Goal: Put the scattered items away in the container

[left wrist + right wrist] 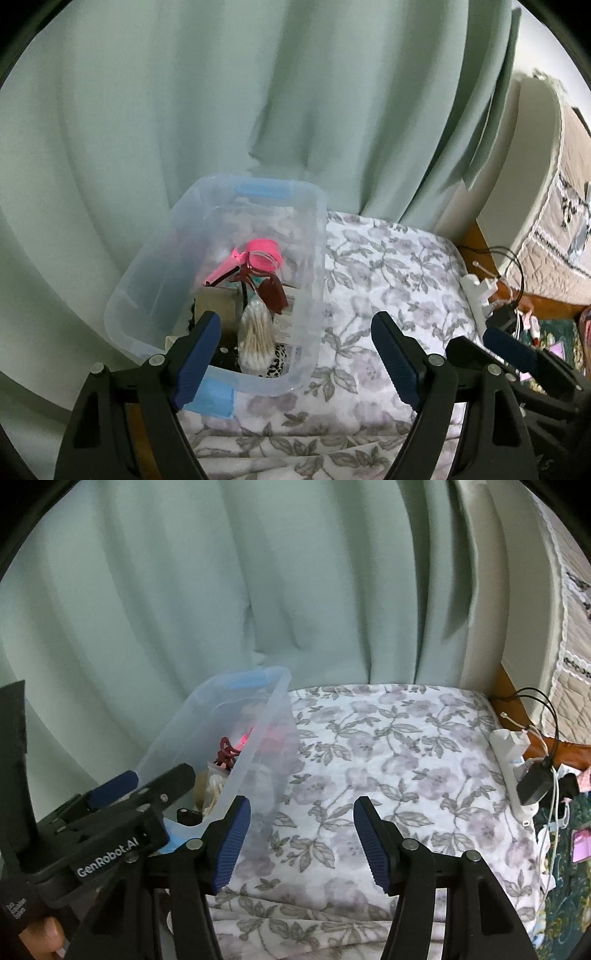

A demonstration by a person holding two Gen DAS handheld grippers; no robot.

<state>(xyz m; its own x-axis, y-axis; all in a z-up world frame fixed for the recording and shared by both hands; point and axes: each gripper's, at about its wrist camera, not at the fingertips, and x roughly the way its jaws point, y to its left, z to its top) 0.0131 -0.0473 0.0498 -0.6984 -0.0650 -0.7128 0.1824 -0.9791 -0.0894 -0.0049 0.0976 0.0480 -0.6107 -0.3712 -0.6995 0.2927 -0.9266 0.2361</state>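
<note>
Tidying appears close to finished: the clear plastic storage container with blue latches [221, 266] stands at the left edge of the flower-patterned bedspread [388, 266], against the pale green curtain [258, 92]. Inside it are seen a pink-lidded jar [264, 254], a bag of cotton swabs [255, 332] and a dark red hair claw [273, 295]. No scattered item is seen left on the bedspread. The left hand-held gripper [291, 354] is spread wide above the container's near rim, with nothing pinched. The right hand-held gripper [303, 842] is half spread over bare bedspread, likewise empty. Next, a check for stragglers is probably called for.
</note>
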